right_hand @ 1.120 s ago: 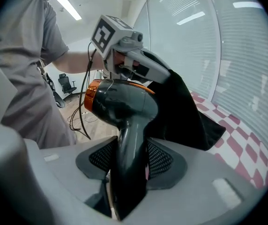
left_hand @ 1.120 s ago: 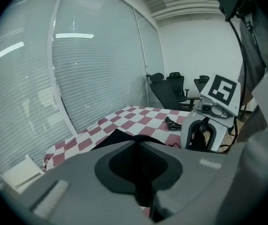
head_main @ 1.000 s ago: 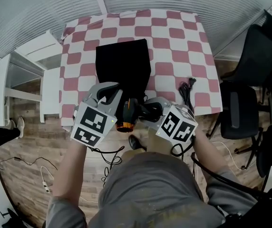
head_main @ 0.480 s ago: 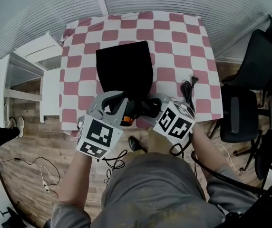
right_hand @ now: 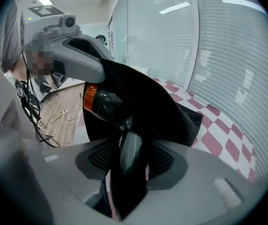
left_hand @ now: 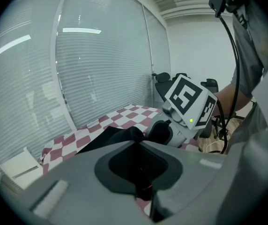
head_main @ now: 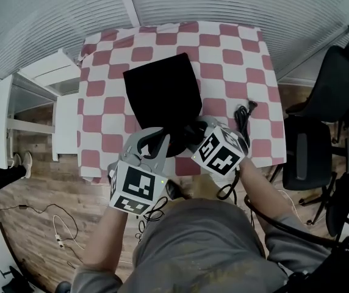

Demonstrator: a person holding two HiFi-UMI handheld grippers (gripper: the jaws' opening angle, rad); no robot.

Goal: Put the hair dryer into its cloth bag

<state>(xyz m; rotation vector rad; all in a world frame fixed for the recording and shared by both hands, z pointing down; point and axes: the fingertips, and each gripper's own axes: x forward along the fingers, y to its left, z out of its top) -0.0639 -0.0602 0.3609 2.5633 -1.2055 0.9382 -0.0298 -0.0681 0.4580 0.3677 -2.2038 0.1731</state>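
- Right gripper [right_hand: 131, 156] is clamped on the dryer's [right_hand: 101, 102] handle, so you carry the dryer by it at the near edge of the tabletop [head_main: 235, 60].
- Your left gripper [left_hand: 138, 146] has its jaws pinched together on the bag's [right_hand: 157, 107] mouth hem and lifts that hem over the dryer.
- You have the rest of the bag lying flat across the middle of the tabletop, with its mouth towards you.
- Done so far, as I judge it: the mouth is open and one end of the barrel sits under the cloth.
- Left to do: the orange-ringed end and the whole handle show outside the bag, so you have most of the dryer to feed in.
- Your cord [head_main: 243, 116] lies bunched near the right edge of the tabletop, outside the bag. It has to go in too.
- You cannot let go of the handle until the barrel is seated deep enough to stay put.
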